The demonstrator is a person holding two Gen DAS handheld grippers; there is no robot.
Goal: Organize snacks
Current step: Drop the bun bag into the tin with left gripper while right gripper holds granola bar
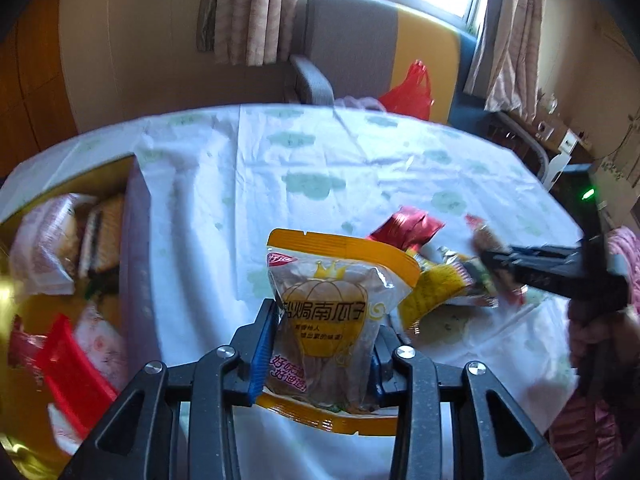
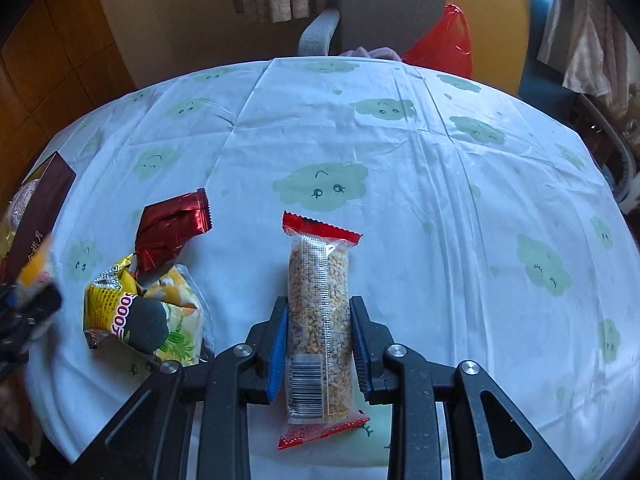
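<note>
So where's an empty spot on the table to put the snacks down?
The far half of the tablecloth toward the chair looks bare, and so does the right side. It's crowded on the left: red wrapper, yellow packets, then the box.

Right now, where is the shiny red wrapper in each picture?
Left wrist view: the red wrapper lies right of centre, behind the seed bag that the left gripper holds.
Right wrist view: the red wrapper lies left of centre, above the yellow packets.
Shared landmark: the red plastic bag beyond the table.
</note>
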